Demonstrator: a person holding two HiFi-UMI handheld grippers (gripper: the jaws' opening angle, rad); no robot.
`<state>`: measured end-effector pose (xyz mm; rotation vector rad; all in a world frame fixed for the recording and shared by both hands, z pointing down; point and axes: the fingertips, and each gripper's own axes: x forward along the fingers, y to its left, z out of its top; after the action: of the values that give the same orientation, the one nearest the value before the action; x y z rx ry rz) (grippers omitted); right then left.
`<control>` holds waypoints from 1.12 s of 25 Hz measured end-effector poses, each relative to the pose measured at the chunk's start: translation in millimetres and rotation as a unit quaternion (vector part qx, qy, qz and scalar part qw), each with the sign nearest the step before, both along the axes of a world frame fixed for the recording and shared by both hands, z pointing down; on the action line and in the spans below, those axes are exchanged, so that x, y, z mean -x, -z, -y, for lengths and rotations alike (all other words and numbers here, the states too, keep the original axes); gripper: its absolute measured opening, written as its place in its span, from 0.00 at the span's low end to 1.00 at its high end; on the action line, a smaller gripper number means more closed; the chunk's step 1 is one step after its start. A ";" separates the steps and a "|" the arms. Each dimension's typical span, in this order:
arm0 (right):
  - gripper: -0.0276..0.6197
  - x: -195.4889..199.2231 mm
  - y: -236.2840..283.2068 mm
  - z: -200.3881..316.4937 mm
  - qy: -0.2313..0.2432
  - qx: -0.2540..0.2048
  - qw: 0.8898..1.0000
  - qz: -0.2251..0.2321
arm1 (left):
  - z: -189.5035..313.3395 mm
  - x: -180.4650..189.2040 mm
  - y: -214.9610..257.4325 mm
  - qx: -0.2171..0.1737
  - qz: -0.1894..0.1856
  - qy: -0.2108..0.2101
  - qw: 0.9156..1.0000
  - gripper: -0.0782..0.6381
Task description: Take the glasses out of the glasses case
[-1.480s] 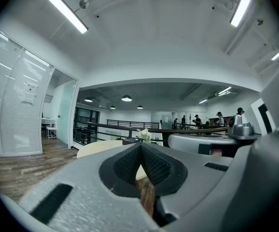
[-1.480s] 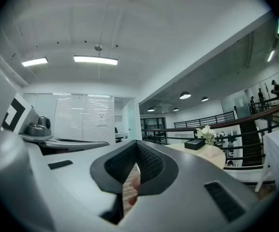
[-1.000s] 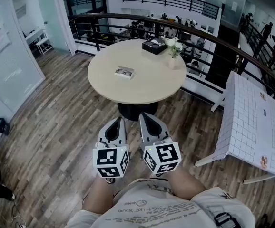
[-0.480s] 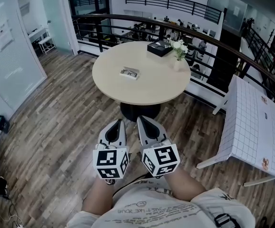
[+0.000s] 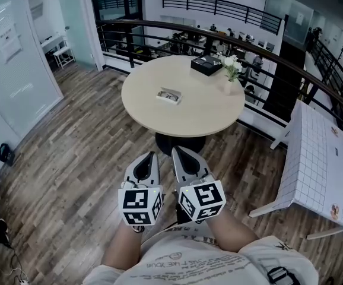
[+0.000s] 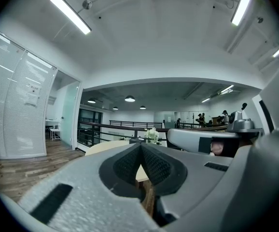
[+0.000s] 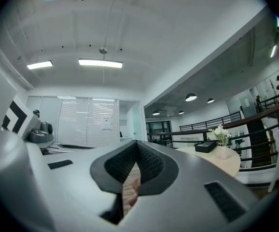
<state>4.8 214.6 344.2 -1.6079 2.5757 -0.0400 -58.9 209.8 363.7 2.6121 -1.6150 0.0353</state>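
Observation:
A small pale glasses case (image 5: 170,95) lies on the round beige table (image 5: 159,117), left of its middle; what it holds is too small to make out. Both grippers hang close to my body, well short of the table, above the wooden floor. My left gripper (image 5: 149,157) and right gripper (image 5: 178,152) sit side by side, jaws shut and empty. In the left gripper view the left gripper's (image 6: 140,145) pads meet in front of the table's edge (image 6: 105,147). In the right gripper view the right gripper's (image 7: 136,143) pads also touch, with the table (image 7: 221,161) at the right.
A black box (image 5: 206,65) and a small vase of white flowers (image 5: 229,76) stand at the table's far side. A black railing (image 5: 278,55) curves behind the table. A white gridded table (image 5: 323,153) stands at the right, a glass wall (image 5: 11,58) at the left.
The round table has shifted slightly right and lower in the head view as the view moved. Both grippers stay shut, side by side near my body.

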 end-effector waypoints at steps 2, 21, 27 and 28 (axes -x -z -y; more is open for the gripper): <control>0.06 0.4 1.6 13.1 0.002 -0.002 1.000 0.005 | 10.3 2.0 1.5 -0.003 0.003 0.003 1.000 0.12; 0.06 11.1 -17.4 186.4 0.023 0.021 0.999 0.015 | 175.3 10.2 -18.4 0.020 0.006 0.023 1.000 0.12; 0.06 2.3 -15.6 256.4 0.023 0.035 0.999 0.015 | 241.7 0.8 -20.7 0.037 0.003 0.024 0.999 0.12; 0.06 0.0 -14.7 267.0 0.023 0.036 0.999 0.014 | 252.3 -1.7 -20.3 0.039 0.003 0.024 0.999 0.12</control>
<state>4.8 -52.3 358.9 -1.5591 2.6182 -0.1606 -57.2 -42.5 384.1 2.5171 -1.6431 0.1024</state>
